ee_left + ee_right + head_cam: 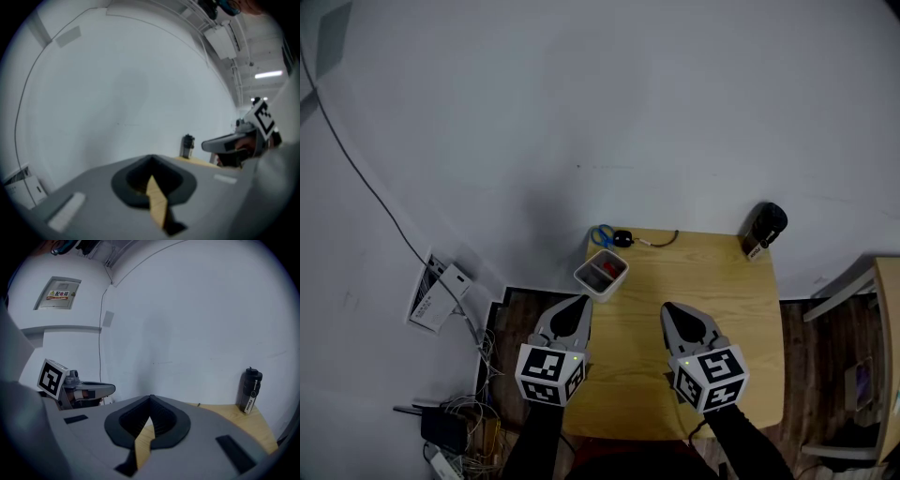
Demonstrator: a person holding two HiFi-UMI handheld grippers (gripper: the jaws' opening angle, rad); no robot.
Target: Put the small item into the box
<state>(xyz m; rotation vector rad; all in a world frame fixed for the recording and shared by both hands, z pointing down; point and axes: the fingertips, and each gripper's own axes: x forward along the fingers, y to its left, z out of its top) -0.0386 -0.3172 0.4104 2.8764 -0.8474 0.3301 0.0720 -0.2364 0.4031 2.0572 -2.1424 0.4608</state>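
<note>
While both grippers hang over the near half of the wooden table (727,300), neither has anything in its grasp. The left gripper (581,302) has its jaws drawn together at the tips, with only a sliver of tabletop showing through the hollow behind them (its own view makes this plain). The right gripper (668,308) is closed and empty in the same way, and sits to the right of the left one, well apart from it.

Just beyond the left gripper, near the table's left edge, stands the box (601,275), a small pale open container with something reddish inside. Farther off, by the far edge, lie blue scissors (601,234) and, just right of them, a small black item (623,238) with a thin cord trailing rightward. A dark bottle (764,230) stands upright at the far right corner against the white wall. On the floor to the left is a tangle of cables (464,412).
</note>
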